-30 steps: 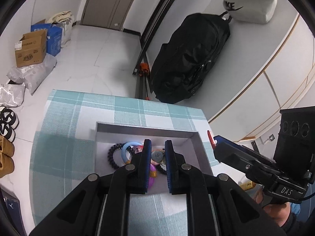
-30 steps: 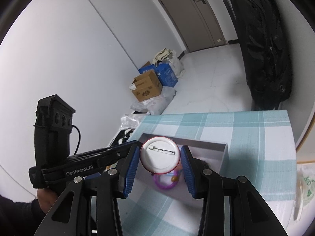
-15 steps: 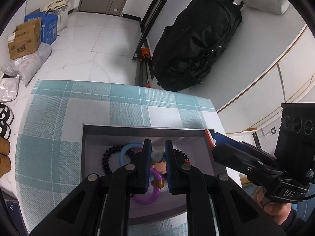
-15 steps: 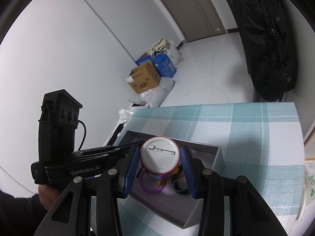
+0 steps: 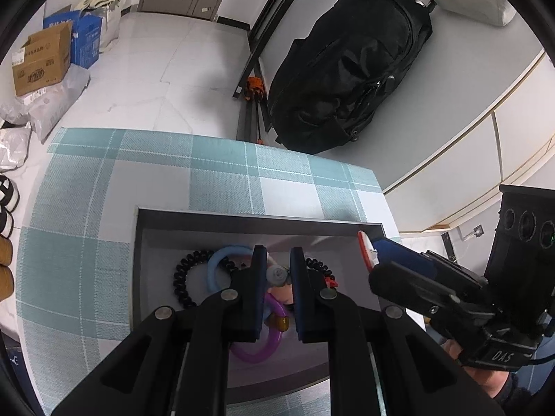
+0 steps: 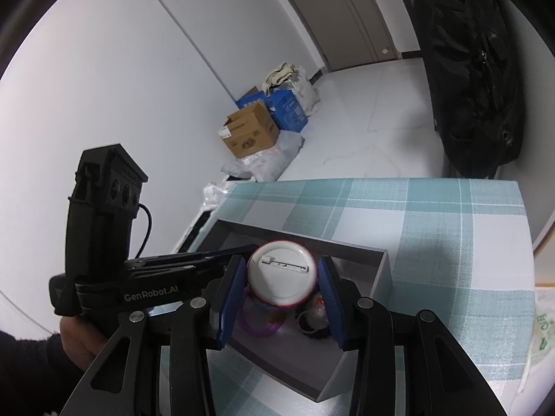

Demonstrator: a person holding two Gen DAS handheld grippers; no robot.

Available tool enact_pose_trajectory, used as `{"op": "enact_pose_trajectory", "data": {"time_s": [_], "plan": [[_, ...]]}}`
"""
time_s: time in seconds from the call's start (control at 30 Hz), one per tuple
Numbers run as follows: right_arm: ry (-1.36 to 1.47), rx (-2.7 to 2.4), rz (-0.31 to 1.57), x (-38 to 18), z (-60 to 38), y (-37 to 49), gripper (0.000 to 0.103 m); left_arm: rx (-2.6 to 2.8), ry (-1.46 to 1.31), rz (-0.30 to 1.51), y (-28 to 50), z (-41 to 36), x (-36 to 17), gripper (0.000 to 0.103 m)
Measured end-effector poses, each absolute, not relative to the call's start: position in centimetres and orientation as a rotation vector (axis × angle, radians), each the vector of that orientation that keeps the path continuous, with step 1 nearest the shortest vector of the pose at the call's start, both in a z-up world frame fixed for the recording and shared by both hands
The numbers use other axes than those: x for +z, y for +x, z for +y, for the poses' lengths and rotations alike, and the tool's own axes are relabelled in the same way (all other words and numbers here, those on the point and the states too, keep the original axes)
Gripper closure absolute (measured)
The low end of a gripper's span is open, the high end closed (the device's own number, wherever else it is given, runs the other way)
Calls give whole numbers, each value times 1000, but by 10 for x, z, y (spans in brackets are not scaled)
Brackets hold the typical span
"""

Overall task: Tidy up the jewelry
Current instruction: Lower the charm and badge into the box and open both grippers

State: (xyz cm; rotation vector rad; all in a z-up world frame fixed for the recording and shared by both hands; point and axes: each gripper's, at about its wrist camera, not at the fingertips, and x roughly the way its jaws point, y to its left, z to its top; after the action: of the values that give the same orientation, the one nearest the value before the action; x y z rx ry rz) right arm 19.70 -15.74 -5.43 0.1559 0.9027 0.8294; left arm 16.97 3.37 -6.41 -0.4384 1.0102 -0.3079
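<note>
A grey open box [image 5: 242, 220] sits on the teal plaid tablecloth [image 5: 104, 180]. Inside lie a black coil hair tie [image 5: 182, 284], a light blue ring [image 5: 216, 270], a purple ring [image 5: 258, 352] and other small pieces. My left gripper [image 5: 278, 270] hovers over the box with its jaws a small gap apart and nothing held. My right gripper [image 6: 281, 274] is shut on a round white pin badge [image 6: 281, 272] with a red rim, back side and pin facing me, above the box [image 6: 381, 277]. The badge's edge shows in the left wrist view [image 5: 366, 248].
A black backpack [image 5: 347, 69] leans against the wall beyond the table. Cardboard and blue boxes [image 5: 41, 57] and plastic bags lie on the floor at the left. Shoes [image 5: 5, 208] sit by the table's left edge. A closed door [image 6: 360, 14] stands far back.
Both grippers have moved forward over the box, which now sits nearer and larger in both views. The right gripper still holds the badge, now directly above the box's contents.
</note>
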Motion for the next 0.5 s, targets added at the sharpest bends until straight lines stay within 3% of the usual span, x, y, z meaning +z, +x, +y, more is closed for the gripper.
{"op": "enact_pose_trajectory", "data": {"time_s": [0.3, 0.43, 0.5], "plan": [[120, 809, 894, -57, -154, 197, 60, -286, -403, 1042, 173, 27, -71, 92], [95, 802, 872, -53, -154, 194, 59, -289, -395, 1048, 172, 25, -70, 82], [82, 802, 849, -50, -155, 191, 50, -296, -398, 1036, 168, 25, -66, 71]]}}
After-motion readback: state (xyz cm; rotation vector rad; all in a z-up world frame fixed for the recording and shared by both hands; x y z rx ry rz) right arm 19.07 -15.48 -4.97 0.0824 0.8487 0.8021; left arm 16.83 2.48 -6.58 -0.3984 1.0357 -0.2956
